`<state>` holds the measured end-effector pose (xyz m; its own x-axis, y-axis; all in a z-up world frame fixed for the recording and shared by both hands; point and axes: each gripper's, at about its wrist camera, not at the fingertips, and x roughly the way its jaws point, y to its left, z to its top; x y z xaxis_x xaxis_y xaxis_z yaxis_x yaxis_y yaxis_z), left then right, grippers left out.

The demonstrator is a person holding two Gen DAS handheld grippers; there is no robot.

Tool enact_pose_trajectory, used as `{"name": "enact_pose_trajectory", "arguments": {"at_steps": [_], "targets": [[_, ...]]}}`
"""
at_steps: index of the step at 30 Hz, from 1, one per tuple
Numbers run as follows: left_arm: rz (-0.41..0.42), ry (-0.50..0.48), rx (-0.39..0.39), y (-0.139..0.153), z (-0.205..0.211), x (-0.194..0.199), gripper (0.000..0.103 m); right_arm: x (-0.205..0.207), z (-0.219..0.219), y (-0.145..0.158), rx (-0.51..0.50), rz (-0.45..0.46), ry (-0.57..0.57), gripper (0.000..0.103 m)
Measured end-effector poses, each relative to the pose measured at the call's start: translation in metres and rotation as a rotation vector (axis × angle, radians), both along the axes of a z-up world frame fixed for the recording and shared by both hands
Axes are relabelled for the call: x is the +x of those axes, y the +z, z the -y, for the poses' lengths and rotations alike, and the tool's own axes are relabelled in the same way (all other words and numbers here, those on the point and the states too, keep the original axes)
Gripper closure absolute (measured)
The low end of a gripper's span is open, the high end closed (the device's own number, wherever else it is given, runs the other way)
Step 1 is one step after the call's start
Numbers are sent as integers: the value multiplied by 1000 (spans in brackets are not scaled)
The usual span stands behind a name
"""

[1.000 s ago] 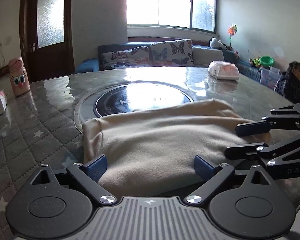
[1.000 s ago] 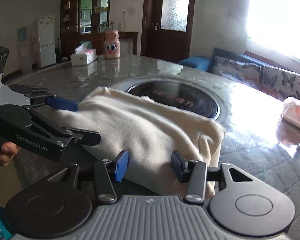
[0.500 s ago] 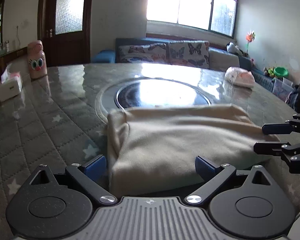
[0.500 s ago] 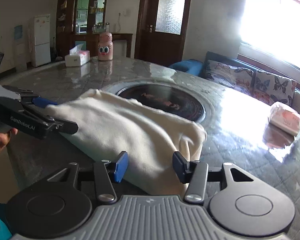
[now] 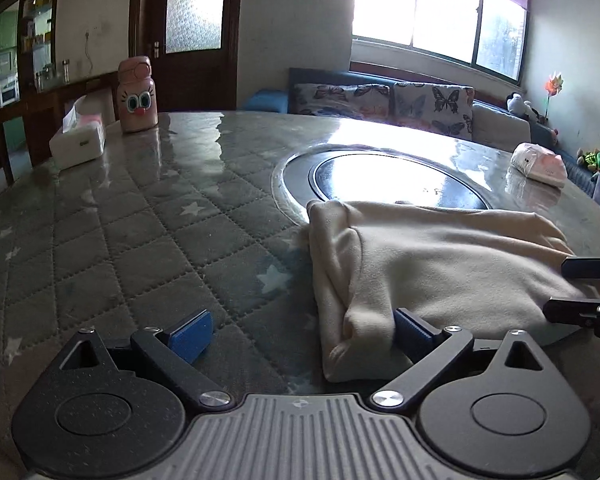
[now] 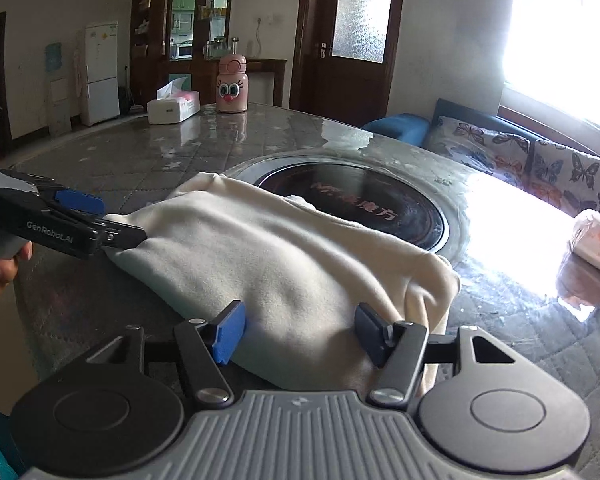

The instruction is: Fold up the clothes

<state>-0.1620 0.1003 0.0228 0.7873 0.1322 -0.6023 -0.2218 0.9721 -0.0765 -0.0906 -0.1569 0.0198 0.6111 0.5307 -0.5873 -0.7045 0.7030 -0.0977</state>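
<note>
Left wrist view: the left tool is spread wide on the tabletop, its right pad touching the folded cream garment. Right wrist view: the right tool is released, straddling the garment's near edge beside the inset cooktop.

White lettering reading "GenRobot.AI" is showing on the black side of the left gripper. Reddish characters are reflecting off the dark round cooktop set in the table; they look like Chinese, ending perhaps "魔方", but stay too blurred to confirm.
</note>
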Motion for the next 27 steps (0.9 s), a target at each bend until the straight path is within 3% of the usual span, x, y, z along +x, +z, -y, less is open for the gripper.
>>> {"name": "enact_pose_trajectory", "arguments": {"at_steps": [6, 13, 15, 17, 27], "targets": [[44, 25, -16, 16, -7, -9, 6, 0, -3, 10, 7, 20, 13, 39], [-18, 46, -17, 2, -12, -9, 4, 5, -7, -6, 0, -27, 11, 37], [-25, 38, -17, 4, -10, -7, 4, 7, -7, -4, -1, -29, 7, 32], [-29, 34, -23, 8, -11, -6, 3, 7, -6, -2, -4, -29, -1, 19], [-11, 7, -19, 20, -12, -1, 0, 7, -6, -3, 26, -45, -9, 1]]}}
